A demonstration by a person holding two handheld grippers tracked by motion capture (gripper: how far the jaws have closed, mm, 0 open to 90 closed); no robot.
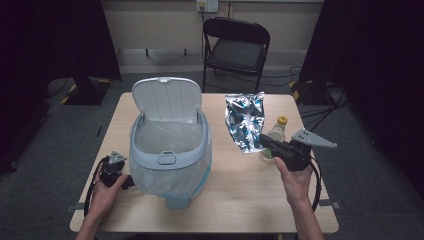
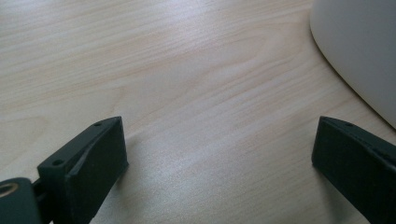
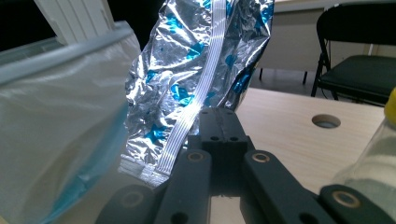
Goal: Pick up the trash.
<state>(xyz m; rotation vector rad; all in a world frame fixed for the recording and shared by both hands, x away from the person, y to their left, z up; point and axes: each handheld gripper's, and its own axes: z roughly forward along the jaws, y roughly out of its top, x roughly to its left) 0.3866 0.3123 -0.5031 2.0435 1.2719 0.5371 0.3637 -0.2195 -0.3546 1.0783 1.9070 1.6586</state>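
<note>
**You hold the shiny bag up beside the open bin**

Your right gripper (image 1: 263, 140) has its jaws pinched tight on the shiny bag (image 1: 244, 121). The bag is silver with blue spots. It hangs in the air above the table (image 1: 240, 200), just to the right of the bin (image 1: 170, 150), near its rim. You grip it low down, by its flat seam, and the rest of it stands up above the jaws.

The bin's lid (image 1: 167, 97) stands open at the back. A thin, see-through liner (image 1: 167, 137) sits inside and folds over the rim. You cannot tell if anything lies at the bottom.

A clear bottle (image 1: 276, 135) with a yellow cap stands behind your right gripper.

Your left gripper (image 1: 127, 182) rests on the table by the bin's left side. Its jaws are wide apart and hold nothing.
</note>
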